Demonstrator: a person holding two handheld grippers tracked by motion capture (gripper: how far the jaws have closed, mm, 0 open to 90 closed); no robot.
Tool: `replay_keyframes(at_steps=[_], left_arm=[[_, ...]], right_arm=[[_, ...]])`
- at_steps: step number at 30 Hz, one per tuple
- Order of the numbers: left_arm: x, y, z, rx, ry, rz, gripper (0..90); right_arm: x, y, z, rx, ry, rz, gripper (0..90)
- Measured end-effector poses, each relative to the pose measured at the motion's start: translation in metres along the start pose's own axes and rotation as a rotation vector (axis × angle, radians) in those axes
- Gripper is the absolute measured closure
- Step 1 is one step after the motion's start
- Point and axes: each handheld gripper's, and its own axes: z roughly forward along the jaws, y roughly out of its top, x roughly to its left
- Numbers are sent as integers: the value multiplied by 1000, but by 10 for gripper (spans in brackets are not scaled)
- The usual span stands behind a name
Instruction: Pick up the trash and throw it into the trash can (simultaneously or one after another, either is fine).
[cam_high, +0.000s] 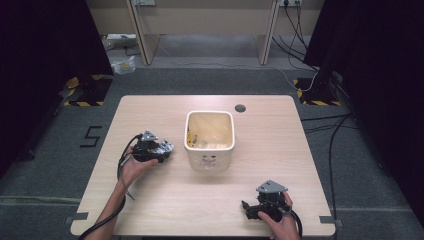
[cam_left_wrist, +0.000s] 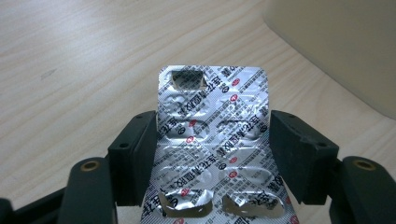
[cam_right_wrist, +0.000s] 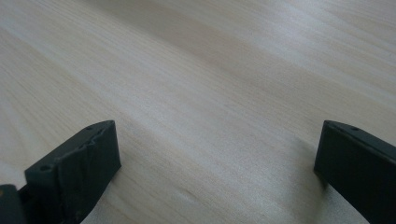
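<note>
So the left gripper (cam_high: 167, 148) is sitting on the left half of the wooden table (cam_high: 165, 200), pointing toward the cream bin (cam_high: 210, 140) in the middle, and it's got a silver blister pack (cam_left_wrist: 212, 140) pinched between its jaws, one pad on each long edge of the sheet. From the left gripper view you can see the foil back facing up with printed text and little red logos all over it, one pocket torn open at the far end and two more ripped at the near end. The pack sticks out forward over the bare wood, and the bin wall fills the upper right corner just beyond it, so the bin is basically the only thing ahead of it. The bin is open on top with something yellowish lying inside, can't make out what. The right gripper (cam_high: 246, 206) is down at the near right edge of the table, well apart from the bin, jaws spread wide with nothing but tabletop between them. There's a small dark round hole (cam_high: 240, 108) in the table behind the bin
</note>
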Motion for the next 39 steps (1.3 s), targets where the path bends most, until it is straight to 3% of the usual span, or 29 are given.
replay_keyframes(at_steps=[13,39], left_arm=[[-11,12,-16,-35,-16,26,338],[-6,36,-55,-85,-26,33,338]], right_arm=[[0,0,0,-1,0,0,3],[0,0,0,-1,-1,0,3]])
